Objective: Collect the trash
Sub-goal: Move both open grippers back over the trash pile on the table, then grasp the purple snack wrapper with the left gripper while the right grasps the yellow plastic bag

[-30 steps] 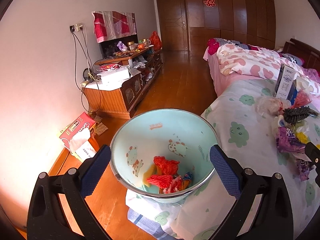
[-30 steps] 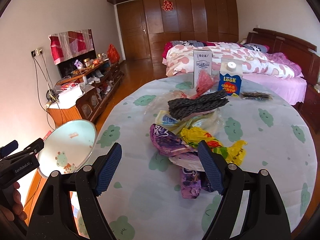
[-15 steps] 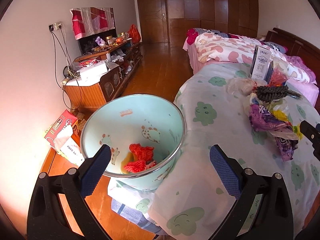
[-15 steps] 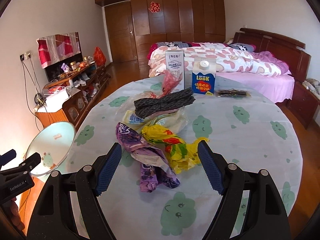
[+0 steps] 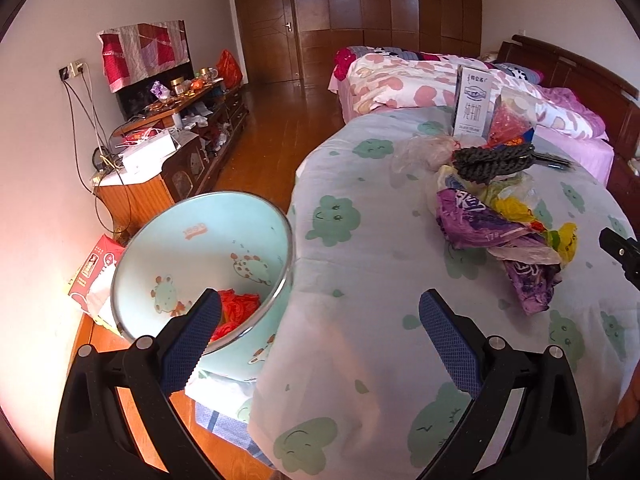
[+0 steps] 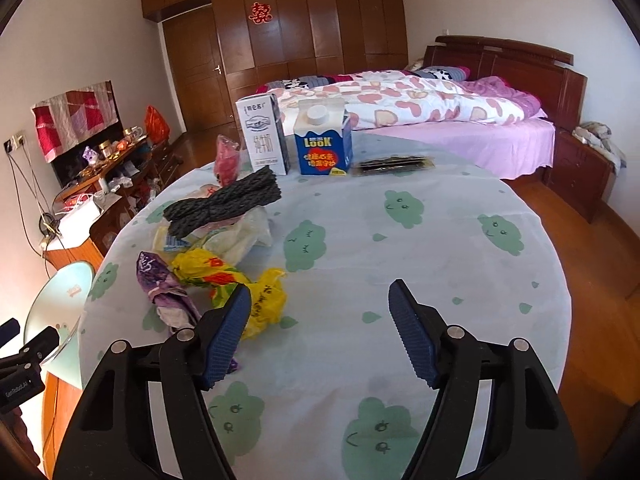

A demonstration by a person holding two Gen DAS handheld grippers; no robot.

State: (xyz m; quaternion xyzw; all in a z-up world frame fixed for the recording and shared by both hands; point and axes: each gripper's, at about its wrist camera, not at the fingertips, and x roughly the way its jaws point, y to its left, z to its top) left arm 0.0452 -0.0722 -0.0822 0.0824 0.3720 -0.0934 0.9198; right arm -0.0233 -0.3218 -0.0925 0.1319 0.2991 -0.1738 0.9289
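The left gripper (image 5: 320,320) is held wide with nothing between its pads; the pale green bin (image 5: 200,264), with red scraps inside shown only in this view, lies just beyond its left finger. The trash pile (image 5: 496,216) is seen ahead to its right. The right gripper (image 6: 320,308), whose jaws have just been closing, is seen empty and apart, the yellow wrapper (image 6: 268,300) touching its left finger (image 6: 228,332). Only there are the blue carton (image 6: 322,148) and flat packet (image 6: 394,165) shown, far ahead.

home bedroom, bed (image 6: 440,120), wooden wardrobe (image 6: 312,20)
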